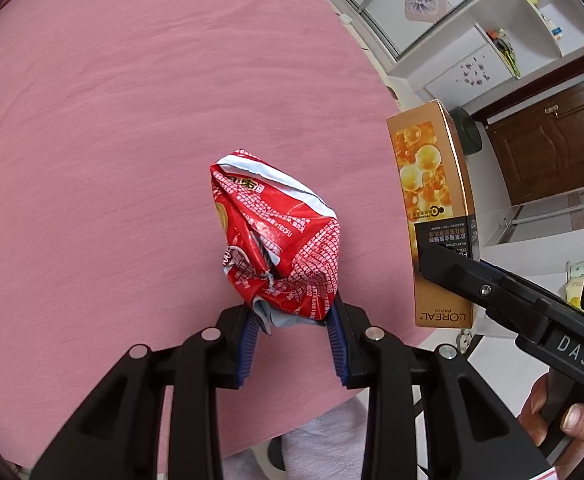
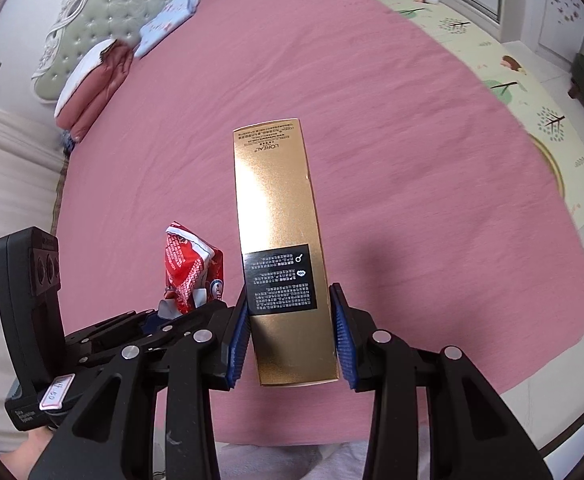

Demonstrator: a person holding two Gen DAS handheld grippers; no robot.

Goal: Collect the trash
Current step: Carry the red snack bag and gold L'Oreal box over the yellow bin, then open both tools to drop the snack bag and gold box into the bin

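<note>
Below both cameras I see the bed [image 2: 372,120], its pink sheet filling most of each view; folded bedding [image 2: 91,80] lies by the padded headboard [image 2: 103,12], and a play mat [image 2: 532,92] covers the floor beyond the far edge. Next in size is the gold carton [image 2: 279,240] — I hold it above the sheet in the right claw [image 2: 292,332], whose blue pads press its two long sides near the lower end, jaws partly closed to the carton's width. Smaller still is the crumpled red snack bag [image 1: 279,240]; my left claw [image 1: 292,332] pinches its lower tail between narrowly spaced pads, and the bag stands clear of the sheet, just beside the carton — the two do not touch.
</note>
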